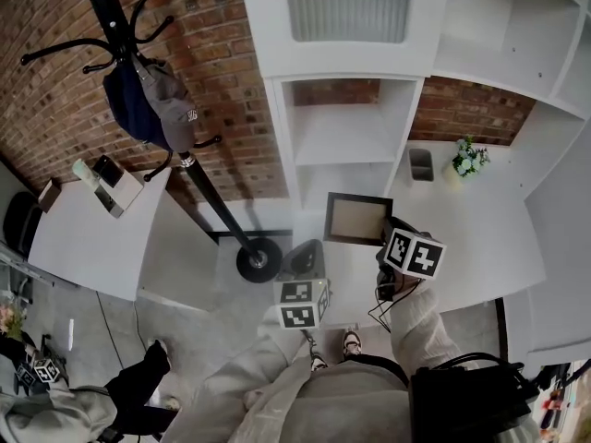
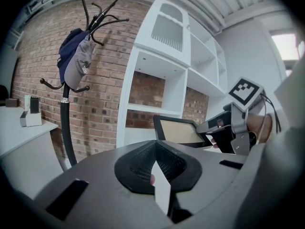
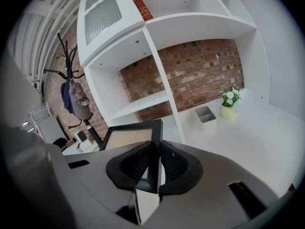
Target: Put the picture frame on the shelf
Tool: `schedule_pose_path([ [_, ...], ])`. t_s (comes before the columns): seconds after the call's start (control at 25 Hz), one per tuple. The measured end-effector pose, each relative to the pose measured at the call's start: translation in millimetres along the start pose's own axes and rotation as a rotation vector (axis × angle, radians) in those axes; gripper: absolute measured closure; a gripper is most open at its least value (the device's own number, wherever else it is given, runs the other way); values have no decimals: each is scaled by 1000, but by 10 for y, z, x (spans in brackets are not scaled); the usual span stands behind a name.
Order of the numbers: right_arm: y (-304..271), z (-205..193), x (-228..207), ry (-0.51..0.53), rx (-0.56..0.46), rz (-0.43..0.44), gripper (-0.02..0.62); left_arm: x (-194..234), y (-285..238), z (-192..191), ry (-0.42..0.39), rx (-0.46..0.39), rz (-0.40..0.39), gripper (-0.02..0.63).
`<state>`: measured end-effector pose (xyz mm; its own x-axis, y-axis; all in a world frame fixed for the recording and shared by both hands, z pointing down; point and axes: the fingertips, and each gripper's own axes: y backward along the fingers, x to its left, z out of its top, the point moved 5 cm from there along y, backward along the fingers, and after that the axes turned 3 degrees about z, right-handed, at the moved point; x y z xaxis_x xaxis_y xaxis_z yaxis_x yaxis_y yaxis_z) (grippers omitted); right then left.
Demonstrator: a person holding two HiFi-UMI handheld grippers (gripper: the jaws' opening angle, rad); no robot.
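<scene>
Your right gripper point(image 3: 153, 165) is clamped on the right edge of the picture frame point(image 3: 127, 138). It holds the frame up above the white desk point(image 1: 471, 220), in front of the shelf point(image 1: 343, 137). Your right forearm point(image 1: 420, 317) reaches forward from your body. Your left gripper point(image 2: 156, 168) sits lower and nearer to you, just left of the frame, with its jaws pressed together on nothing.

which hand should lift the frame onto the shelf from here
Right. The right tongs are shut on the edge of the picture frame, and the shelf lies straight ahead of them. The left tongs are shut on nothing and sit apart from the frame.
</scene>
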<state>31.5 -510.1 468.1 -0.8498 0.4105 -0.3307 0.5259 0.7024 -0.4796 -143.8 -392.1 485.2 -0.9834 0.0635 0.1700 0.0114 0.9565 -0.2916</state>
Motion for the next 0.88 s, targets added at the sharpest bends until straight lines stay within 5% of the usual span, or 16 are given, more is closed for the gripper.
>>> schedule_pose_path([
  [0.88, -595, 1058, 291, 34, -110, 51, 520, 243, -658, 846, -48, -100, 32, 598],
])
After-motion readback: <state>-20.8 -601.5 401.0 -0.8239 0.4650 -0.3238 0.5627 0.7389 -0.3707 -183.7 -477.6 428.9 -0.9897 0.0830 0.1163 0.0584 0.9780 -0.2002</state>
